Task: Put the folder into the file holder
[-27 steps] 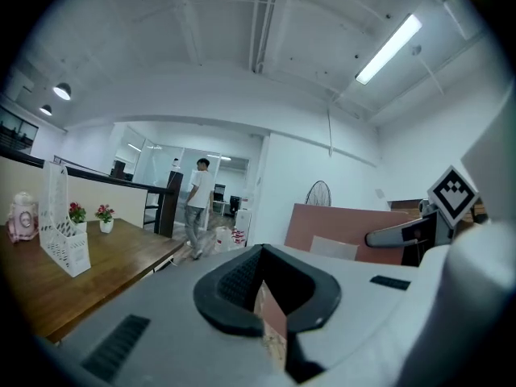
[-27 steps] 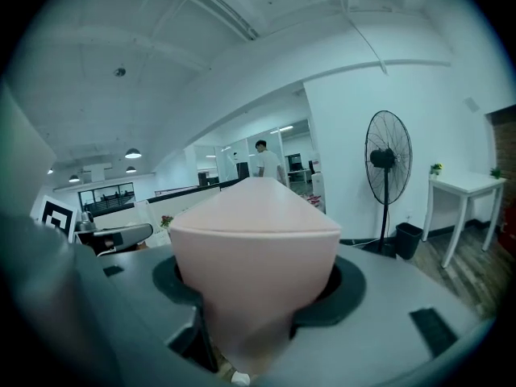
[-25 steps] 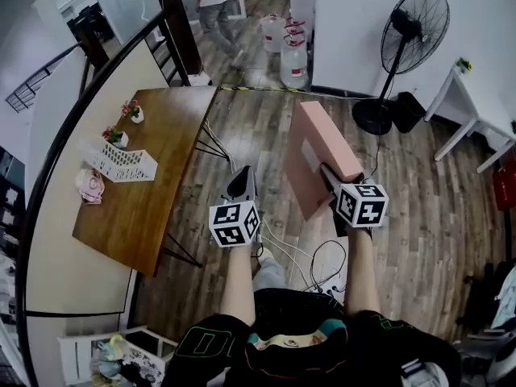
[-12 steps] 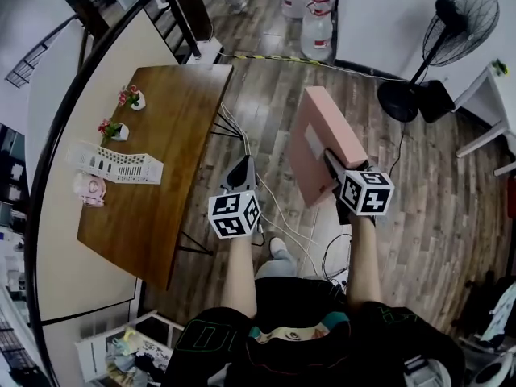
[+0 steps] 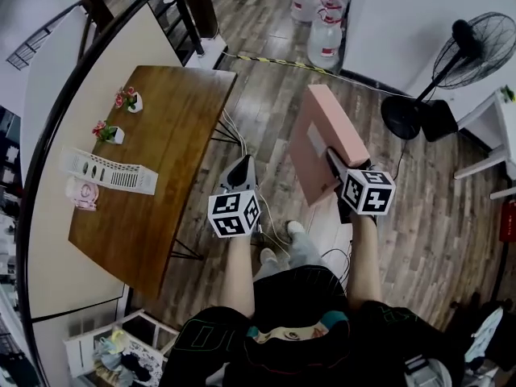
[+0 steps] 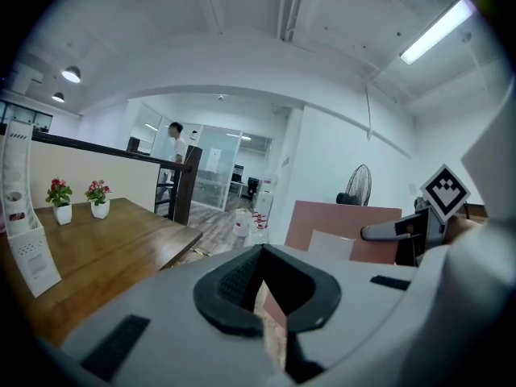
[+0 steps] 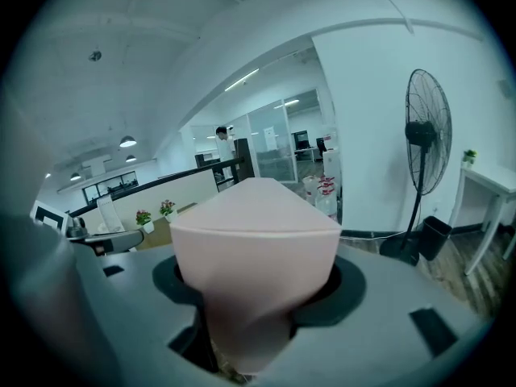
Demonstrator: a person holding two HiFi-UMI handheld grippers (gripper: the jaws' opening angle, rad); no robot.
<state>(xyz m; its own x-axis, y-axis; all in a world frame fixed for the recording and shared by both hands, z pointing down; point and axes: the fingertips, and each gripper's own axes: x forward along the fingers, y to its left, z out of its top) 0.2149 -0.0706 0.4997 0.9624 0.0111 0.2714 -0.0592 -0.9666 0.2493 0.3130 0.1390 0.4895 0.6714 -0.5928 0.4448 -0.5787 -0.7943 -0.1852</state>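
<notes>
The right gripper (image 5: 337, 168) clamps the pink folder (image 5: 317, 139), holding it upright above the wood floor (image 5: 266, 107), well apart from the white file holder (image 5: 109, 172) on the table (image 5: 173, 127), while the left gripper (image 5: 240, 174) is pressed together, empty.

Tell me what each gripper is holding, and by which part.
Right gripper: the pink folder, clamped at its near end. Left gripper: nothing, fingers together.

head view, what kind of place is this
Probably an open-plan office: a wooden table carrying a white file holder, glass-walled rooms behind, and a pedestal fan and water jugs by the white wall.
</notes>
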